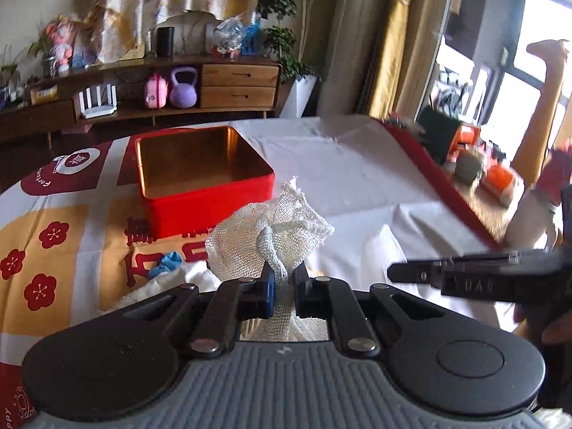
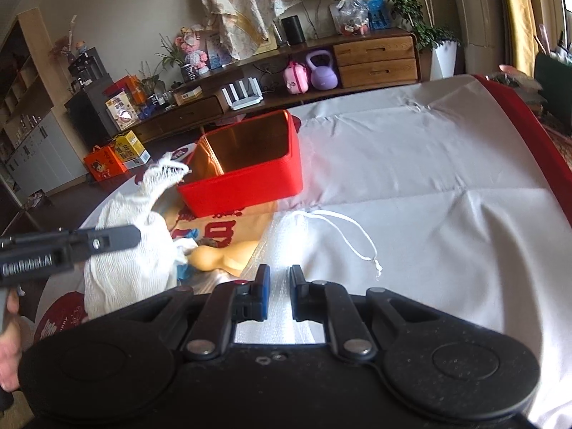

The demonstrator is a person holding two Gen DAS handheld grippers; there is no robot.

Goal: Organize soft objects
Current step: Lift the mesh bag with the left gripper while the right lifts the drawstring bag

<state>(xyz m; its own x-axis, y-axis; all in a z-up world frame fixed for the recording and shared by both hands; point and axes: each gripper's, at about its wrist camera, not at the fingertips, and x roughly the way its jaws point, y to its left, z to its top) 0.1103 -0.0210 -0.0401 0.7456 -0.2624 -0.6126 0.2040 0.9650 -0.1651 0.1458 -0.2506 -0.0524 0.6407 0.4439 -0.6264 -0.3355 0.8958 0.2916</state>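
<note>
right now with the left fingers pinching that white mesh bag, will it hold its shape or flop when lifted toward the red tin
Probably floppy: the white mesh bag is crumpled open-weave netting, bunched where the left gripper pinches it. It looks light for its bulk, so it should lift easily. The loose weave may snag on the rim of the red tin.

Daylight: entering from the window [image 1: 518,82] at right, overexposing its panes. White tablecloth [image 2: 411,164]: glaring in places, creases shading softly. Red tin [image 1: 200,178]: gold interior reflecting warmly. Edges: bowing under fisheye distortion, corners vignetting black. Right-side clutter in the left wrist view: smearing with motion blur.
</note>
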